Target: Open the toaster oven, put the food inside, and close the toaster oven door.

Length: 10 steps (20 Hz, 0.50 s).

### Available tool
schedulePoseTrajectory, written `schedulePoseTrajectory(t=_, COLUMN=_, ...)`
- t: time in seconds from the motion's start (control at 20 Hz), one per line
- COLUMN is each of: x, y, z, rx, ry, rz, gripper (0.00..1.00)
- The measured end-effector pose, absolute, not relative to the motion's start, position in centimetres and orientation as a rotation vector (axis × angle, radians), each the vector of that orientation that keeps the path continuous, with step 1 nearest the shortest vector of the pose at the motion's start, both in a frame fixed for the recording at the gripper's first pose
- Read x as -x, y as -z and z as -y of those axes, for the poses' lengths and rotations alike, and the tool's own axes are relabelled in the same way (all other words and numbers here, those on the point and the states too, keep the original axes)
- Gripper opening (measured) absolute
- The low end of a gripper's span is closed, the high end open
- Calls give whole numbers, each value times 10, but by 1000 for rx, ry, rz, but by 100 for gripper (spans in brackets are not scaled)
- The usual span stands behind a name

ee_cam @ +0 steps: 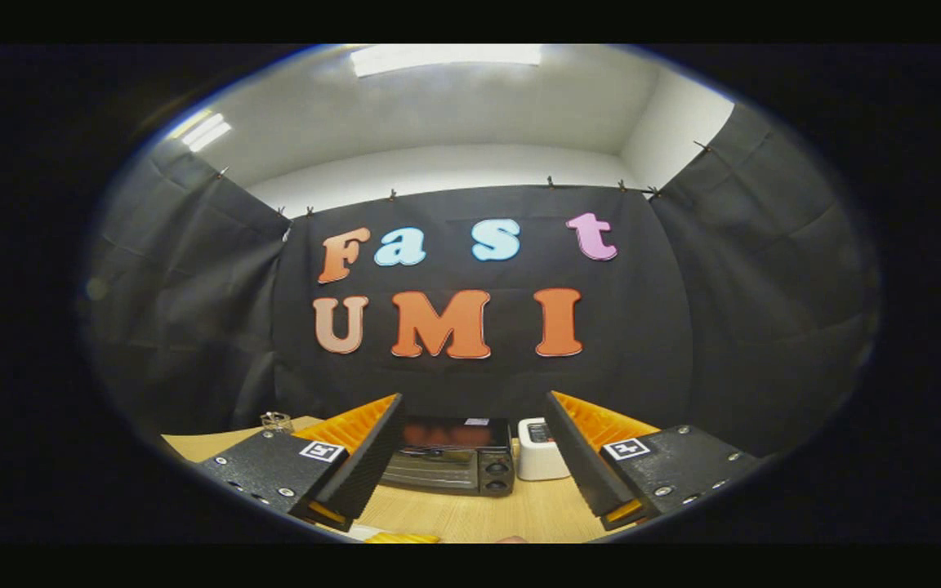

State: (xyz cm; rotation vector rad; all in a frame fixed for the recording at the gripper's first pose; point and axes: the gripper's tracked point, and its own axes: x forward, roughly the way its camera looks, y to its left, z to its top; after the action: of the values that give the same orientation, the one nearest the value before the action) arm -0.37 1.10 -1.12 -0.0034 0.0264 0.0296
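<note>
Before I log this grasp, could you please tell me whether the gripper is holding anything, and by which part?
Nothing is held: the gripper has its jaws spread wide, with the black toaster oven on the wooden table beyond them.

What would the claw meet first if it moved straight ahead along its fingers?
Probably the black toaster oven on the wooden table, seen between the open claw's fingers, door apparently shut; depth is unclear.

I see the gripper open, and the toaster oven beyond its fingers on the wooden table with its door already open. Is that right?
Not quite. In the gripper view the toaster oven door is closed. The rest holds: the gripper has its jaws wide apart, holding nothing, and the oven stands beyond them on the wooden table.
</note>
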Motion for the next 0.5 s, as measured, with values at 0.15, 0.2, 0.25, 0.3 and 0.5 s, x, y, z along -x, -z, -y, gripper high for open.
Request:
schedulePoseTrajectory(t=0.15, x=6, y=11, z=-21, rx=12, ry=-53, rz=-24, gripper=99)
schedulePoseTrajectory(t=0.2, x=6, y=11, z=-23, rx=15, ry=-58, rz=-25, gripper=99)
schedulePoseTrajectory(t=0.25, x=6, y=13, z=-26, rx=17, ry=-64, rz=-26, gripper=99)
schedulePoseTrajectory(t=0.3, x=6, y=14, z=-28, rx=17, ry=-69, rz=-29, gripper=99)
schedulePoseTrajectory(t=0.5, x=4, y=21, z=-36, rx=3, ry=-83, rz=-46, gripper=99)
